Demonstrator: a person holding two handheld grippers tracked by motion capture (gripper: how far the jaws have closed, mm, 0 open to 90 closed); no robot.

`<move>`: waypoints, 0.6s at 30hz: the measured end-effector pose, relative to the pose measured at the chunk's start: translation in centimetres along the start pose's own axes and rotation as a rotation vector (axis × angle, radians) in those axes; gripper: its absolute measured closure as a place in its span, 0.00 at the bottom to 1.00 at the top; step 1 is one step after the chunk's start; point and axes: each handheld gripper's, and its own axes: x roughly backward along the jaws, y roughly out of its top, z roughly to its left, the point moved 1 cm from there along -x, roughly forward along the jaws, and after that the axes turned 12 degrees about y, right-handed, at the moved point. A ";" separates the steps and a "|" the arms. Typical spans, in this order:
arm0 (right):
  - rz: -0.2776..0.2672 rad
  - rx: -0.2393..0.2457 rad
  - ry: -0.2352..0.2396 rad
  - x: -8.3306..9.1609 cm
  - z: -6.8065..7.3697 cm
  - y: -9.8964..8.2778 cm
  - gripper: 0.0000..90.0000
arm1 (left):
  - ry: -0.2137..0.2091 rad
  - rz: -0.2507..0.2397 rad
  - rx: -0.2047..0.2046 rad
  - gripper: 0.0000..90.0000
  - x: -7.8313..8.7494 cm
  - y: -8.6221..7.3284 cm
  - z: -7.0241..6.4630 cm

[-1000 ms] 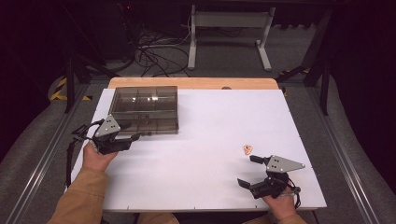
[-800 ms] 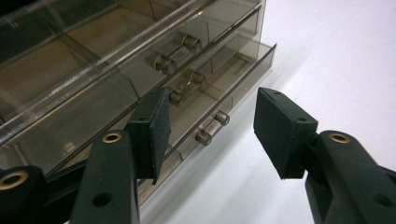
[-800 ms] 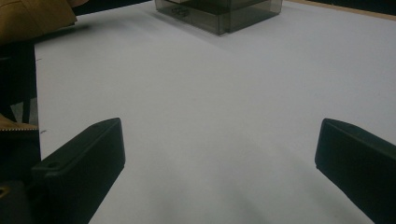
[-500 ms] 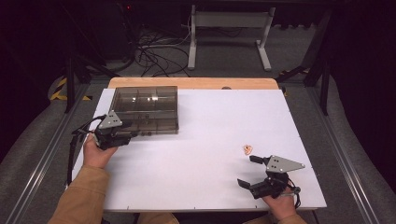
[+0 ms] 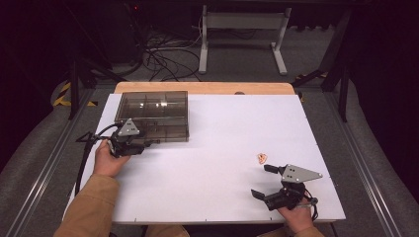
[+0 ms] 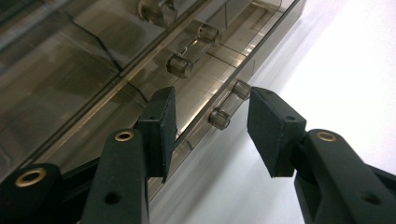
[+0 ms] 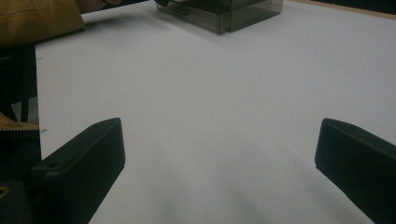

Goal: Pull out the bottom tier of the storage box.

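A smoky clear drawer box point(image 5: 153, 113) stands at the back left of the white table point(image 5: 222, 148). My left gripper point(image 5: 150, 143) is at its front face. In the left gripper view a clear bar handle point(image 6: 228, 105) on the lowest drawer lies between the pads of this gripper point(image 6: 210, 126). The jaws have just been closing, and a gap still shows on both sides of the handle. My right gripper point(image 5: 261, 180) rests near the front right edge, jaws wide open with nothing between them point(image 7: 219, 154). A small orange piece point(image 5: 261, 158) lies just beyond it.
More clear handles point(image 6: 180, 65) sit on the drawers higher up the box. The box point(image 7: 224, 11) and a tan sleeve point(image 7: 42, 18) appear far off in the right gripper view. A wooden strip point(image 5: 202, 87) borders the table's far edge.
My left gripper has moved in toward the box front and sunk a little, and its jaws have narrowed around the handle. The right gripper has stayed still.
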 end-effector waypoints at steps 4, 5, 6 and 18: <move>0.001 0.003 -0.001 0.0 0.0 0.0 0.02 | 0.003 0.021 -0.017 0.59 -0.6 -0.1 -0.3; 0.001 0.002 -0.001 0.0 0.0 0.0 0.02 | 0.001 0.021 -0.013 0.59 -0.6 -0.1 -0.1; 0.001 0.002 -0.001 0.0 0.0 0.0 0.02 | 0.001 0.021 -0.013 0.60 -0.6 -0.1 -0.1; 0.001 0.002 -0.001 0.0 0.0 0.0 0.02 | -0.014 0.044 -0.027 0.64 -0.2 -0.1 -0.3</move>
